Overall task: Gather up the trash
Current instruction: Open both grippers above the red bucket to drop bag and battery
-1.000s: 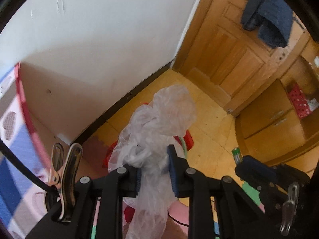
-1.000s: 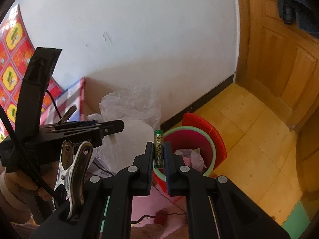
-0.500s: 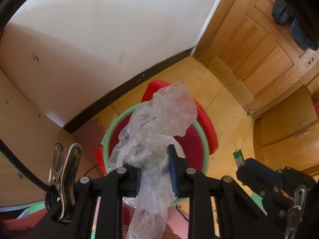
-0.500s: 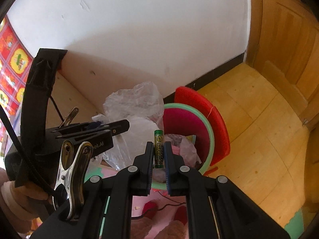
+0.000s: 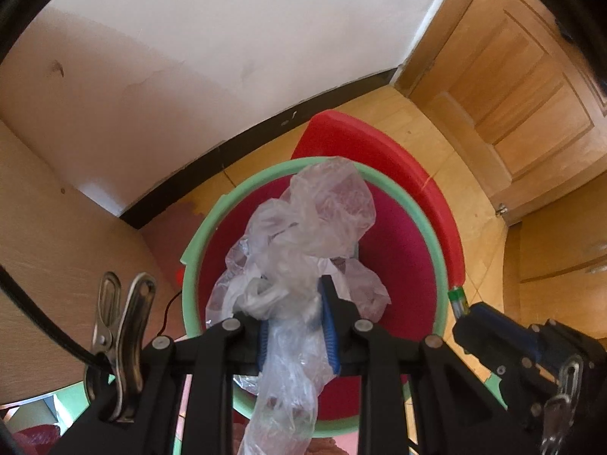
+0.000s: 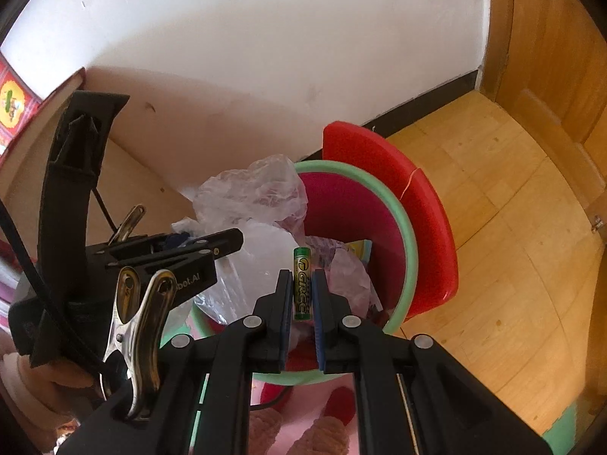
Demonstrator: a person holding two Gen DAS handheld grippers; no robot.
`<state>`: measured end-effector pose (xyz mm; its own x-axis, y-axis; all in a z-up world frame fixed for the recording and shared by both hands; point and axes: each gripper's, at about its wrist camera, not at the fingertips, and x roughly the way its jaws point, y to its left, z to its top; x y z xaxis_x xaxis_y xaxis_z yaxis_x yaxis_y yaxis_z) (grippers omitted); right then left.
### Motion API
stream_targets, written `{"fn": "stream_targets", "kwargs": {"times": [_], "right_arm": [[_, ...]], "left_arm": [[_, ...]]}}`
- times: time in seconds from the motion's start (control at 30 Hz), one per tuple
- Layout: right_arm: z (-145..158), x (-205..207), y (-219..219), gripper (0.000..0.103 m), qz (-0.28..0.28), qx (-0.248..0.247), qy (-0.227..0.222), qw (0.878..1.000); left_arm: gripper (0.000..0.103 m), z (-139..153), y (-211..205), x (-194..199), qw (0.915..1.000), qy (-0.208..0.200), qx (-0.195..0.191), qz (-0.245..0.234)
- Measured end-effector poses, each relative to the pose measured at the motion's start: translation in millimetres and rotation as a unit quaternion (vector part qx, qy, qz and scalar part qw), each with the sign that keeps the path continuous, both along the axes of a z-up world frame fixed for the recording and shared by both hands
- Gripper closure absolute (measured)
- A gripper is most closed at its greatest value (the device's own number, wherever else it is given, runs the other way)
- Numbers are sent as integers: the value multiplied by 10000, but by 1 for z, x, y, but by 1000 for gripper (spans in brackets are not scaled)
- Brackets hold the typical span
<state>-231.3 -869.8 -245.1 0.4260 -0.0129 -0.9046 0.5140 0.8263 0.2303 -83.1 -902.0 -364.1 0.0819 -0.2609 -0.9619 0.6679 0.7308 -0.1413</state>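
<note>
- My left gripper [image 5: 294, 326] squeezes the bag [image 5: 303, 235]; the bag hangs right over the bin [image 5: 197, 235], pointing to 12 o'clock.
- My right gripper [image 6: 303, 299] pinches the battery [image 6: 302, 284], standing up, over the bin's near half.
- I think both just need dropping.

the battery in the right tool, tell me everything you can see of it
The battery is a slim green cylinder with white lettering and a pale metal tip at the top. It stands upright, clamped by its lower half between the blue pads of the right tool, above the green-rimmed red bin. Only the pads touch it.
</note>
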Motion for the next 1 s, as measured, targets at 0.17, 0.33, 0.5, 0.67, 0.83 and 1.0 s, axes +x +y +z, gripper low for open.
{"fn": "stream_targets", "kwargs": {"times": [0.17,0.33,0.5,0.67,0.83,1.0], "right_arm": [[-8,3,-2,92,2,74,74,9999],[-8,5,2,79,30,-60,130,9999],[-2,5,3,73,106,-47,49,9999],[7,1,6,73,238,-34,-78,9997],[24,-8,10,73,326,-78,-221,9992],[50,-19,12,73,370,-192,-389,9984]], "left_arm": [[77,-7,-5,4,9999,106,119,52],[69,-3,-5,7,9998,77,165,79],[69,7,0,8,9998,31,108,176],[69,23,8,7,9995,-19,32,316],[69,41,15,-2,9993,21,-48,378],[69,73,22,-14,9988,-31,-256,426]]}}
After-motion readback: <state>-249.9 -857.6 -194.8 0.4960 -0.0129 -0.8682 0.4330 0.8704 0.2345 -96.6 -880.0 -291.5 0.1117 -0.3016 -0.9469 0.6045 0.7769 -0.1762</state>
